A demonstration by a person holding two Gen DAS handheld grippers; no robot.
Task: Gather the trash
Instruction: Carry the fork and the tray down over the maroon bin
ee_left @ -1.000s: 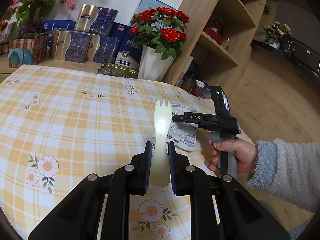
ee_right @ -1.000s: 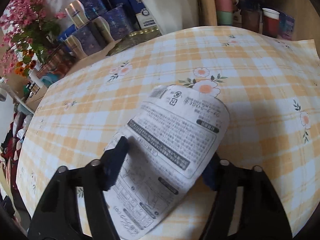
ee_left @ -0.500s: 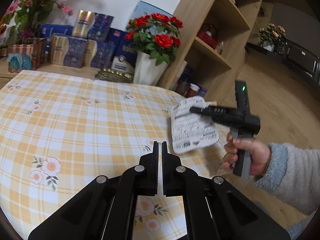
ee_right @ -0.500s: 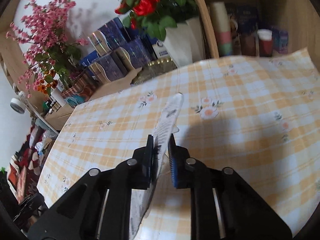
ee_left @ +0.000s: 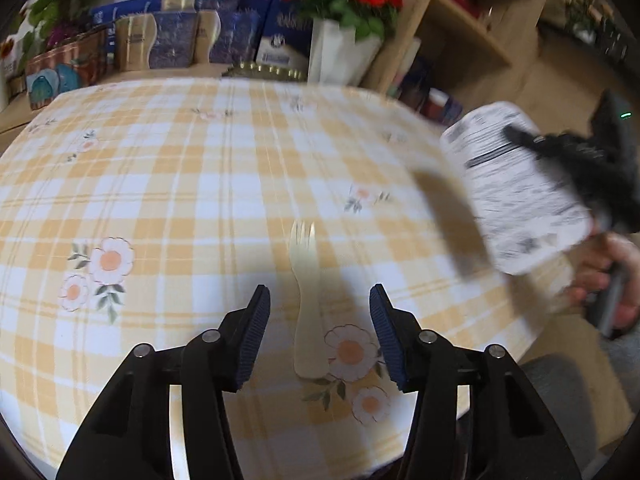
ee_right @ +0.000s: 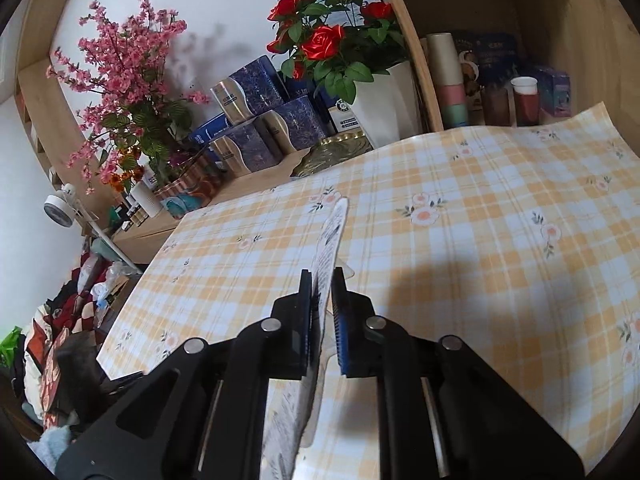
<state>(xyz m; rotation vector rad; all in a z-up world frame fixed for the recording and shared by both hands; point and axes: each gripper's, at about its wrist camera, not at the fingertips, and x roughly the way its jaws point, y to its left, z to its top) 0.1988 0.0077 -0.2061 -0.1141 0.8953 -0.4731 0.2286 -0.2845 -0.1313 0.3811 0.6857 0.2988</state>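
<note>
A cream plastic spork lies flat on the yellow checked tablecloth, tines pointing away. My left gripper hovers just above it; its jaws are opening, and the spork lies between the fingers untouched by the pads. A white printed wrapper hangs in the air over the table's right edge, pinched by my right gripper. In the right wrist view the right gripper is shut on the wrapper, seen edge-on above the tablecloth.
Behind the table stand a white vase of red roses, blue and gold boxes and a gold tray. A wooden shelf unit rises at the right. A pink flower arrangement and floor clutter sit at the left.
My left gripper, earlier shut on the spork, has opened and the spork now lies on the cloth. My right gripper closed on the wrapper and lifted it off the table to the right.
</note>
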